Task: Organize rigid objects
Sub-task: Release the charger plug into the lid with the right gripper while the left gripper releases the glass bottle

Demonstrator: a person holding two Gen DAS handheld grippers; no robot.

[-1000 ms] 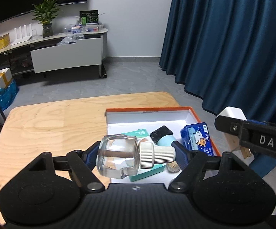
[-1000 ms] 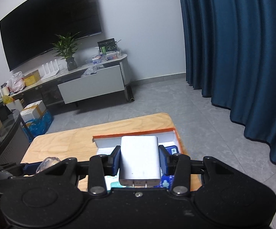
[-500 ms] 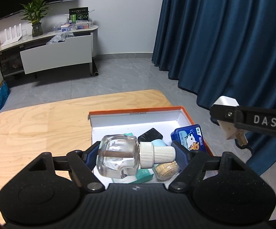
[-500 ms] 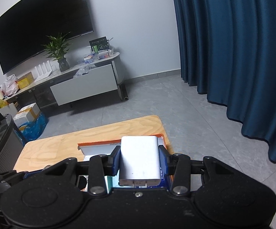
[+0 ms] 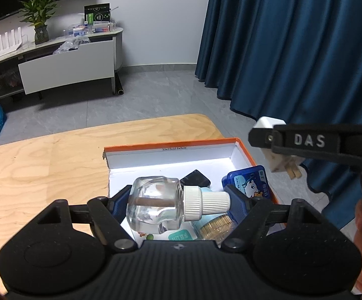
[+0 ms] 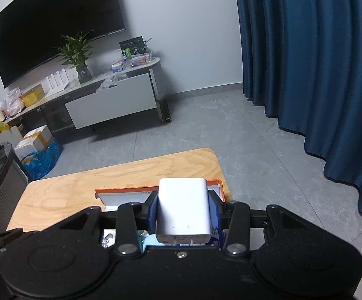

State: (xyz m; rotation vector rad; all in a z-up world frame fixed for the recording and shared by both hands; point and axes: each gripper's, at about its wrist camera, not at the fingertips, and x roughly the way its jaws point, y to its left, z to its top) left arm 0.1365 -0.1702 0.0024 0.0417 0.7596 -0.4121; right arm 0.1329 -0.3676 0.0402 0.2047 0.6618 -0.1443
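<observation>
A: While held over the orange box (image 5: 243,147), left gripper (image 5: 179,201) clamped on glass bottle (image 5: 155,206); contents beneath half hidden.

B: Right gripper (image 6: 183,210) clenched on white charger (image 6: 183,207); prongs cut off.

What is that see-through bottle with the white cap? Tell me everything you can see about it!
The clear bottle looks like glass, squat and rounded, with a ribbed white screw cap and a thin brown stick inside. It lies on its side, cap pointing right, clamped end to end between the left gripper's blue pads. It hangs in the air over the orange box, touching only the pads.
</observation>
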